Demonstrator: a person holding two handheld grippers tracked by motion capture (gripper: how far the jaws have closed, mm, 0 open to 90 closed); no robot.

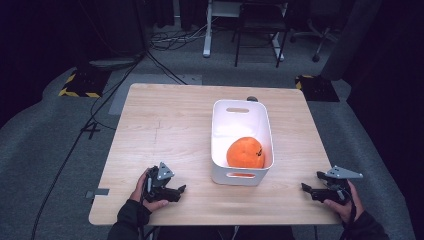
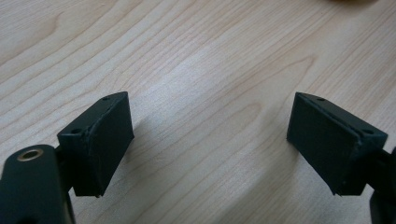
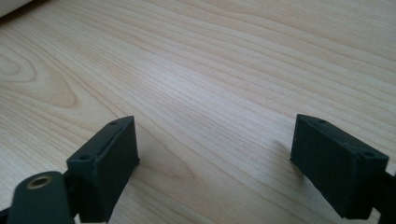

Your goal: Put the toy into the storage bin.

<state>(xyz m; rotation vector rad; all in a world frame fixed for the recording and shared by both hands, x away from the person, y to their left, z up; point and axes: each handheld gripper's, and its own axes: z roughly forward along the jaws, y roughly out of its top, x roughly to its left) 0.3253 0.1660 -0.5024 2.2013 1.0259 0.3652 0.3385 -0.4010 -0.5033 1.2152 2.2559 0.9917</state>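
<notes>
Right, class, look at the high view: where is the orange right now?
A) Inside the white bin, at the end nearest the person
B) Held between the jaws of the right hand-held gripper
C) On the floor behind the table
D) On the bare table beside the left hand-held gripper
A: the orange lies inside the white bin, at its near end, and both hand-held grippers rest empty on the table.

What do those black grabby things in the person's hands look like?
Each hand holds a black gripper, the left gripper and the right gripper, topped with a grey three-cornered plate. Each has two flat, blocky black pads with small screw holes along the top edge and a brass-ringed hole lower down. The sleeves are dark.
</notes>
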